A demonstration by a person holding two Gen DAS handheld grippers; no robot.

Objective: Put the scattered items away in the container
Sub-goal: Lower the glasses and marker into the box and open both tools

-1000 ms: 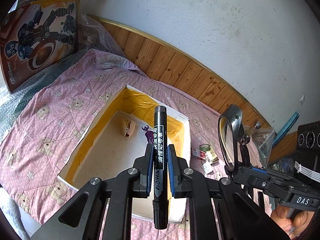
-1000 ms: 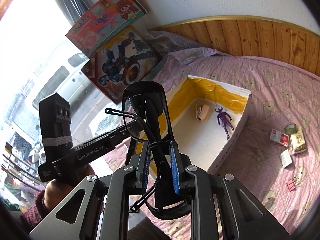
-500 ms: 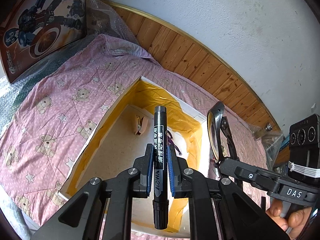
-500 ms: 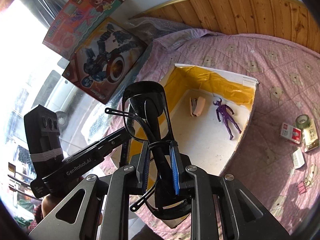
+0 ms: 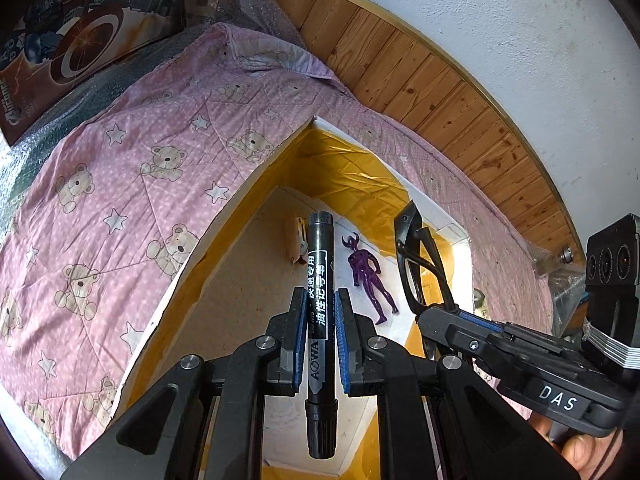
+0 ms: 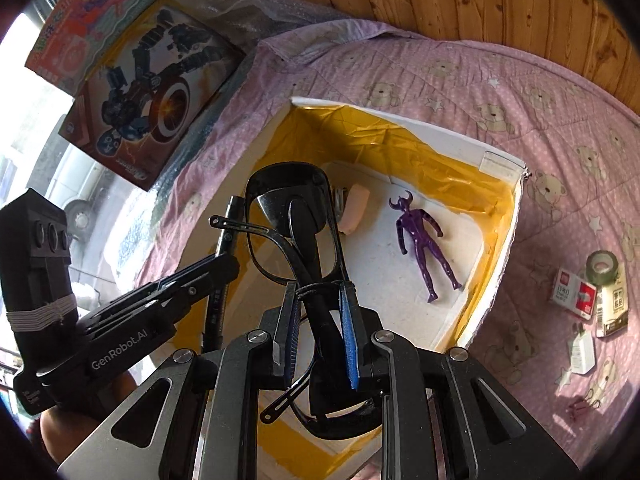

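Both grippers loaded above the open box.

Your left gripper (image 5: pixel 318 322) clamps a black marker (image 5: pixel 319 280), long axis pointing forward over the box floor; your right gripper (image 6: pixel 320 316) grips folded black glasses (image 6: pixel 292 224). The yellow-lined box (image 6: pixel 500 216) lies directly beneath and ahead of both, already holding a purple figurine (image 6: pixel 424 240) and a clip (image 6: pixel 354 208). Tape roll (image 6: pixel 603 267) and small packets (image 6: pixel 573 294) remain on the quilt (image 5: pixel 132 184) beyond.
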